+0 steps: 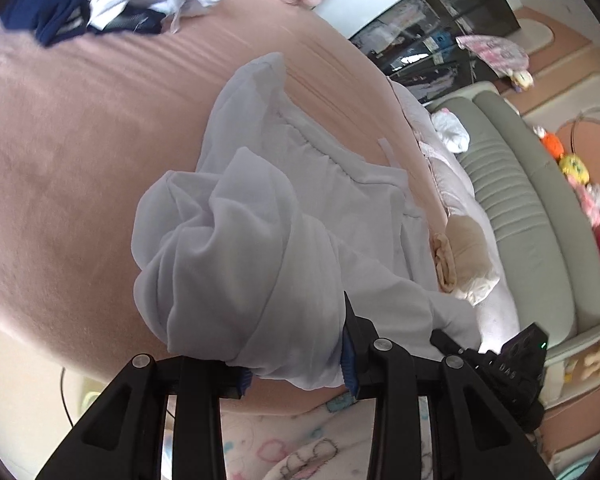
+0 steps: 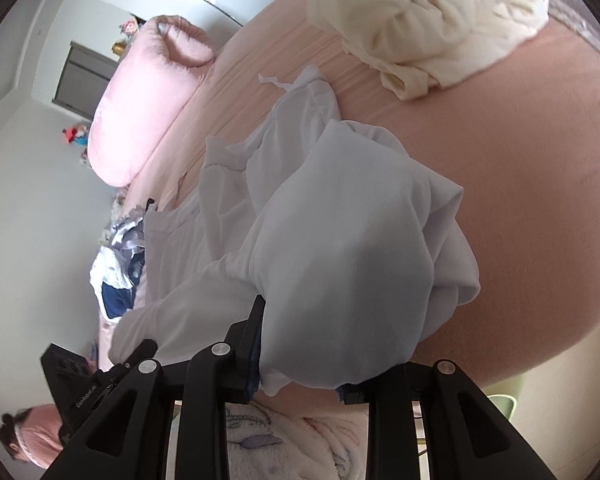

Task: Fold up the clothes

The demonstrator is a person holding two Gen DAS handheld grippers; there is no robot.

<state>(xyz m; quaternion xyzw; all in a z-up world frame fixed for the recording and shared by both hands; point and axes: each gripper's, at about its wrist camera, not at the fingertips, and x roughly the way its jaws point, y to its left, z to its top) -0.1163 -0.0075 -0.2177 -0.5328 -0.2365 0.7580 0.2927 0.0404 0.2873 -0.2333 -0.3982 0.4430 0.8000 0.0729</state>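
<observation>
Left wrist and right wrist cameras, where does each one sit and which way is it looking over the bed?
Left wrist: sits behind the left tool, looking down along its fingers at the white garment on the pink bed; the right tool shows at lower right.
Right wrist: sits behind the right tool, facing the same garment, a pink pillow and a cream garment beyond; the left tool shows at lower left.
Shared: white garment, bed, both tools.
</observation>
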